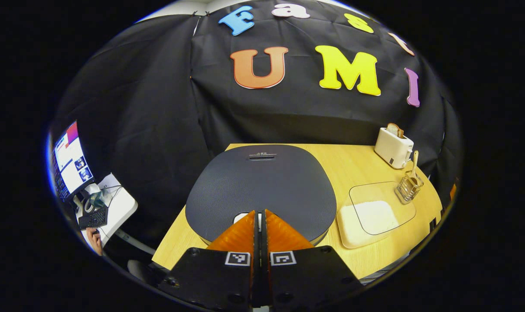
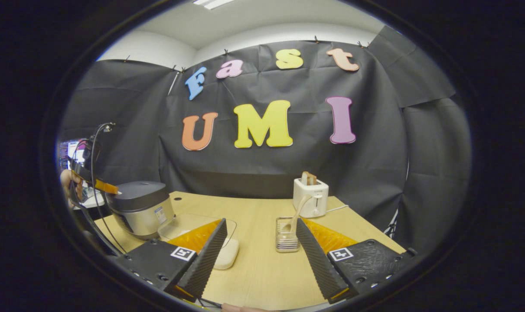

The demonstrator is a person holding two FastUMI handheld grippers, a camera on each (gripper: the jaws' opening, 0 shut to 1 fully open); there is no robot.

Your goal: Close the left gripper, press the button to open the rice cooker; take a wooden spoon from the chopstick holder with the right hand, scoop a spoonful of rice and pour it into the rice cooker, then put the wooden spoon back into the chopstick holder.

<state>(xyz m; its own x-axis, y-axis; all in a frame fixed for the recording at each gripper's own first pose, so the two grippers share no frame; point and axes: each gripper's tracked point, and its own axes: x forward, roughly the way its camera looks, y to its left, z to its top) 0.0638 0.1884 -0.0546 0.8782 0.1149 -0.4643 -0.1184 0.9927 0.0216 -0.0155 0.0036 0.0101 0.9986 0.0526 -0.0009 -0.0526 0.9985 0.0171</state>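
Note:
The rice cooker has a dark lid, which is down, and a silver body. My left gripper is shut with nothing in it, its tips over the white button at the lid's near edge; whether they touch it I cannot tell. That gripper also appears over the cooker in the right gripper view. My right gripper is open, empty and low over the table. Just beyond its tips stands the clear chopstick holder with the wooden spoon upright in it. A shallow rice tray lies between cooker and holder.
A white toaster with a bread slice stands behind the holder near the table's back edge. A clear lid partly covers the rice tray. Left of the table is a side desk with a monitor and keyboard.

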